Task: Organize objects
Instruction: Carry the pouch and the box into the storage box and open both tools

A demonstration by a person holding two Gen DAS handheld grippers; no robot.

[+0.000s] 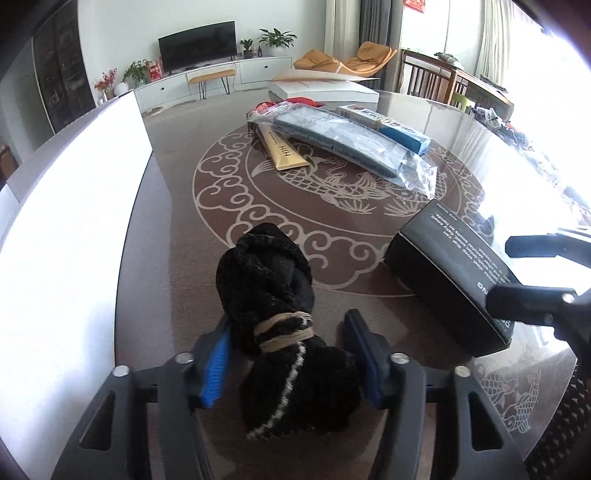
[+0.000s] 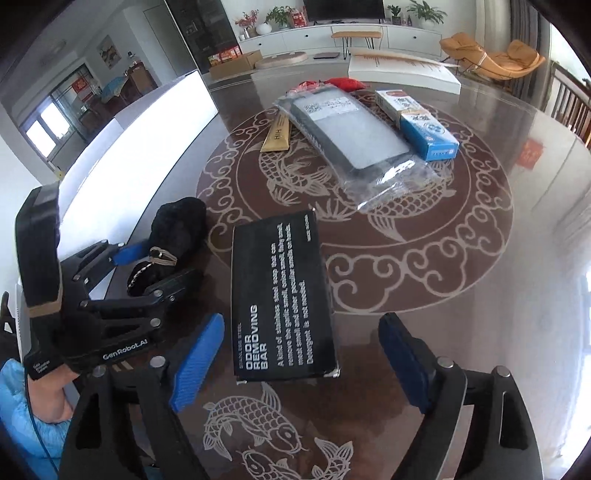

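The black box [image 1: 450, 280] is partly covered by the right tool [image 1: 517, 266]; window glare washes out the bench [image 1: 517, 177] beyond it.

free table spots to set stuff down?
Bare: the centre between black box, black sock bundle and plastic-wrapped pack; also the table right of the box. Crowded: the far cluster around the pack, gold tube, blue box.

We are in a home's living room: a TV [image 1: 197, 44] on a long white cabinet [image 1: 207, 75], potted plants [image 1: 277, 38], an orange lounge chair [image 1: 364, 59], curtains [image 1: 334, 26], and a glass-topped counter [image 1: 177, 206] with a koi pattern, beside wooden chairs [image 1: 424, 75].
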